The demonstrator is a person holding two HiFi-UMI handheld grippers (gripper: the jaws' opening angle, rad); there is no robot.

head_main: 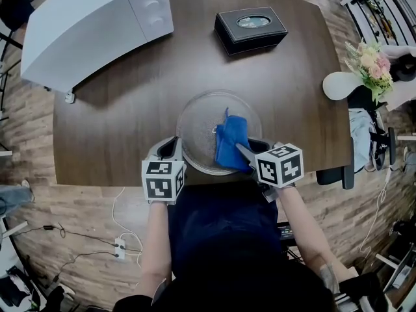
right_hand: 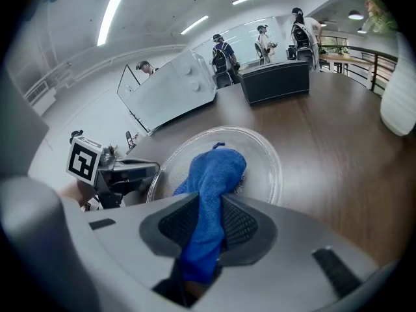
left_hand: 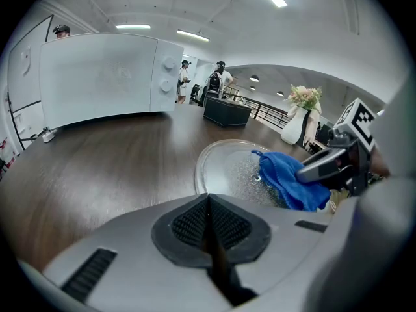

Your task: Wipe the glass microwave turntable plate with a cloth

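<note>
Dark wooden table (head_main: 117, 122), seen from above. The glass turntable plate (head_main: 201, 119) lies flat near the table's near edge, right in front of the person.

A blue cloth (head_main: 231, 142) lies on the right half of the plate, bunched into a long strip running from about the plate's centre to its near rim. The plate surface beside the cloth looks speckled (left_hand: 250, 174), perhaps droplets or crumbs. The view is too coarse to say which.

Right gripper (head_main: 244, 151): jaws clamped on the near end of the cloth. In the right gripper view the blue fabric (right_hand: 214, 174) passes between both pads (right_hand: 244, 226) and trails out over the plate (right_hand: 263, 155). The marker cube sits just off the plate's near-right rim.

Left gripper (head_main: 175, 151): jaws pressed together. In the left gripper view the pads (left_hand: 188, 223) meet along a thin line with nothing between them. Its tips sit at the plate's near-left rim (left_hand: 205, 164), but I cannot tell whether they touch it.

The two grippers flank the near side of the plate, one on each side.

Elsewhere on the table:
- A white microwave (head_main: 91, 28) at the far left corner, door closed.
- A black tissue box (head_main: 251, 28) at the far middle, well apart from the plate.
- A white vase (head_main: 338, 85) with flowers (head_main: 369, 60), off the right edge.
</note>
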